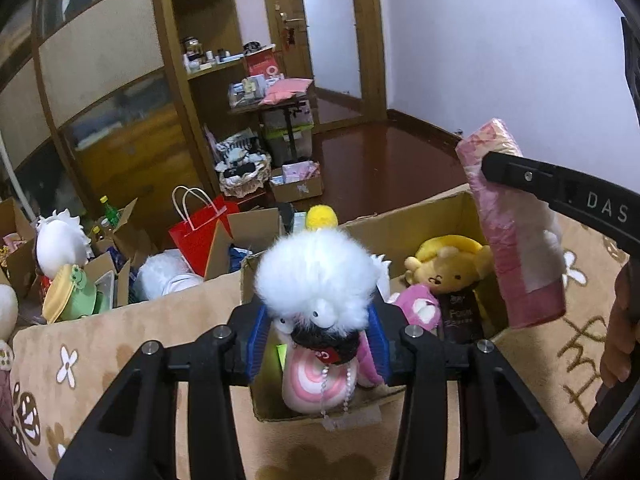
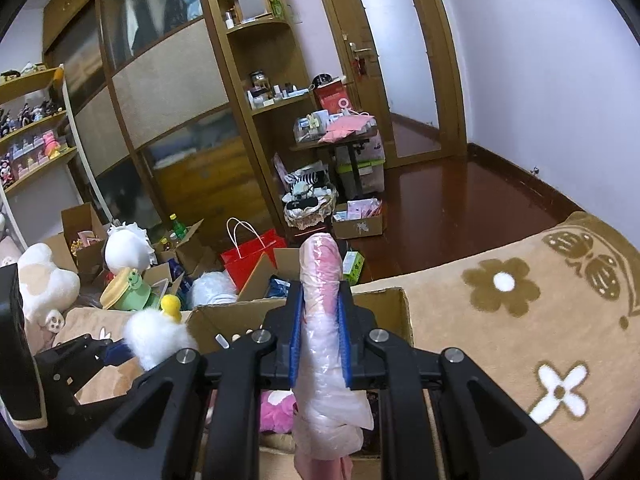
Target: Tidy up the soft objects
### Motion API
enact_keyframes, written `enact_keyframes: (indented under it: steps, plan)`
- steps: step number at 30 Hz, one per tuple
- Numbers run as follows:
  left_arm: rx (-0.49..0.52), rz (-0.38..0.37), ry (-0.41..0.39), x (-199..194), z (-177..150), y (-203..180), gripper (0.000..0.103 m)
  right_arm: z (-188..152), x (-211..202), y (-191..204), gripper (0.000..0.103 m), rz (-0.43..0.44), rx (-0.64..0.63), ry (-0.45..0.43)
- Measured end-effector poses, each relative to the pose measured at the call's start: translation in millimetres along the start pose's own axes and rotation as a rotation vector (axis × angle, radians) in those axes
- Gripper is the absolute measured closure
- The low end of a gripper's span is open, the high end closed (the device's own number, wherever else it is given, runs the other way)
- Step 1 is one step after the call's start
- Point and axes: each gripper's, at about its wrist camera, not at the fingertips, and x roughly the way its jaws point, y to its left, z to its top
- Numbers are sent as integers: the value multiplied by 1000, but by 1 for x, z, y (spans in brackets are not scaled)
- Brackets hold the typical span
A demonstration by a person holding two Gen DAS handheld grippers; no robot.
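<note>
My left gripper (image 1: 318,332) is shut on a fluffy white plush doll (image 1: 316,276) with a yellow pompom and holds it above an open cardboard box (image 1: 400,224) on the beige flowered blanket. The box holds a yellow bear plush (image 1: 444,268), a pink plush (image 1: 416,304) and a pink-white swirl plush (image 1: 312,384). My right gripper (image 2: 320,332) is shut on a pink plastic-wrapped roll (image 2: 324,320), upright above the box's right side; the roll also shows in the left wrist view (image 1: 512,224). The white doll shows in the right wrist view (image 2: 156,336).
Beyond the blanket (image 2: 520,320) the floor is cluttered: a red paper bag (image 1: 200,232), open cartons, a green frog plush (image 1: 76,292), a white plush (image 1: 60,240). Wooden shelves (image 2: 260,80) and a door (image 2: 384,52) stand behind.
</note>
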Motion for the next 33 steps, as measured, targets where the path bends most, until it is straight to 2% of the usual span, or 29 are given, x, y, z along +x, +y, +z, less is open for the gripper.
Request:
enact_keyframes:
  steps: [2,4,6,8,10,11,15,17,19,21,23,28,33]
  plan:
    - [-11,14,-7,0,-1,2,47,1,5,-3,84,8,13,20]
    - [-17,19,-11,-2,-2,4,45,1,7,-6,82,1,27,37]
    - [-17,18,4,-2,-3,5,36,3,8,-9,82,-12,41,50]
    - [-19,22,5,-6,-3,6,28,2,4,-12,76,-27,53,51]
    - [-18,28,4,-11,-3,8,24,2,1,-11,57,-41,31,51]
    - [-20,30,4,-13,-3,9,21,2,-1,-10,54,-45,20,52]
    - [-24,44,1,-25,-2,13,17,2,-2,-10,42,-30,17,78]
    - [-33,46,5,-34,0,15,11,3,-8,-10,37,-28,25,79]
    - [-57,31,9,-43,2,19,9,3,-18,-11,23,-22,42,70]
    - [-77,23,-2,-56,3,22,7,4,-28,-11,15,-19,52,55]
    - [-70,24,-22,-70,3,22,3,5,-39,-12,12,-15,58,42]
    - [-38,60,-63,-101,3,20,2,8,-69,-11,1,-3,57,42]
    - [-51,66,-98,-126,-1,26,1,5,-110,-5,0,-14,25,1]
